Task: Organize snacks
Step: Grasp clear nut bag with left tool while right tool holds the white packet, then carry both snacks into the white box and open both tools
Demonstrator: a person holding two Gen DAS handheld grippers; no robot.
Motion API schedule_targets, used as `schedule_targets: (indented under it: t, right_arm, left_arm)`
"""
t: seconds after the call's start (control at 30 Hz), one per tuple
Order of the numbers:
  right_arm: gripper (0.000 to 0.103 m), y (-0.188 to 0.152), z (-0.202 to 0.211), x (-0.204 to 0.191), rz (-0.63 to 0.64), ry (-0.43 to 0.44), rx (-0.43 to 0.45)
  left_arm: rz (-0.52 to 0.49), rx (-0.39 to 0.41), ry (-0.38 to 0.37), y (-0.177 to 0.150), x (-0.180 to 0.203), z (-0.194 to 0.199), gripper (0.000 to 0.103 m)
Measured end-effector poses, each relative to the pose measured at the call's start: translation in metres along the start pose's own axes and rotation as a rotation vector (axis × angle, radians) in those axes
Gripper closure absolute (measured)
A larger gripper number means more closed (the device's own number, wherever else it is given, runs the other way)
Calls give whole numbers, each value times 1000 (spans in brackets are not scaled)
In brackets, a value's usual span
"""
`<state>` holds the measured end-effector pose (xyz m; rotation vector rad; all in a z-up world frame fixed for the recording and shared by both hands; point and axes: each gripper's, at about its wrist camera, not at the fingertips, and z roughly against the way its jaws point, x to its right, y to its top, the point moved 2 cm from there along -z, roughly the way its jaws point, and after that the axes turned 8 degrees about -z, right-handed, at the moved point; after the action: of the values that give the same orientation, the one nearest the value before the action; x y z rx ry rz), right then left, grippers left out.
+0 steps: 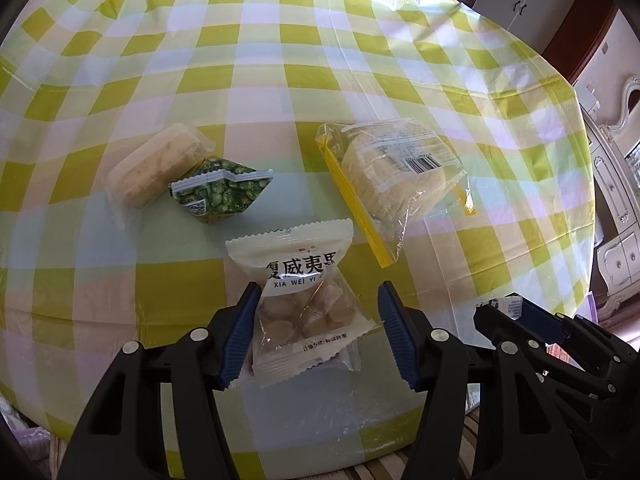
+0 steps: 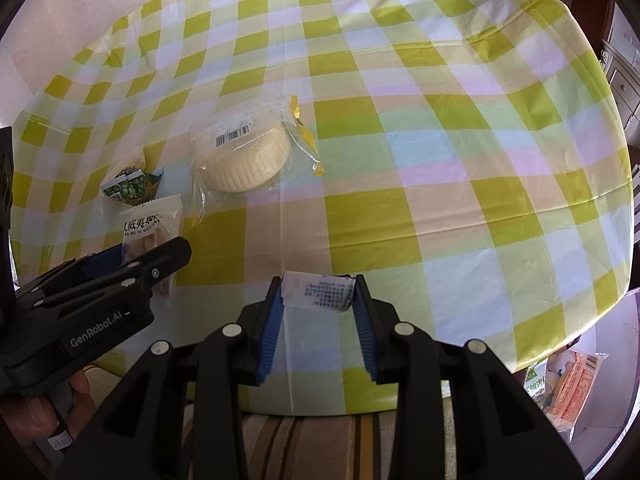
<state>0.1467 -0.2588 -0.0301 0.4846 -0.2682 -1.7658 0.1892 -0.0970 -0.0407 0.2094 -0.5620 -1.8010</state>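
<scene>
A white macadamia packet [image 1: 304, 304] lies near the front edge of the checked table, between the fingers of my left gripper [image 1: 318, 294]. The left pad touches its edge and the right pad stands just clear, so the jaws are open around it. My right gripper [image 2: 318, 285] is shut on a small white packet with printed text [image 2: 318, 291], held just above the table. Behind lie a green pea packet [image 1: 220, 192], a pastry in a clear wrapper [image 1: 156, 168] and a round cake in a clear yellow-zip bag [image 1: 396, 172]. The right wrist view shows the left gripper [image 2: 148, 250] over the macadamia packet [image 2: 150, 224].
The green-and-white checked tablecloth [image 2: 400, 140] covers a round table whose front edge runs just under both grippers. A striped cushion [image 2: 320, 440] lies below that edge. More snack bags [image 2: 568, 384] sit off the table at lower right. White furniture [image 1: 616, 248] stands to the right.
</scene>
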Motion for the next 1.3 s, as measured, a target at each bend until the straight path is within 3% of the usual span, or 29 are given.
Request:
schedule_targets:
  t: [0.17,0.23,0.87,1.1,1.3]
  right_arm:
    - [68,0,6,3,0,-13,15]
    - [68,0,9,5,-1,-17,22]
    - [68,-11,47,43,-43,-60,82]
    - [68,-17,59,72,-93,-75,102]
    - [68,-22,70,106,-150,-98,121]
  left_arm:
    - [-15,6,21,1,3,-1,51]
    - [-5,16,26,0,1,2,63]
    - [11,147,25,-11,15,53,63]
    - [-42,167,-14,-17,49,66,63]
    - [-78,146,-97,-21,77,63,63]
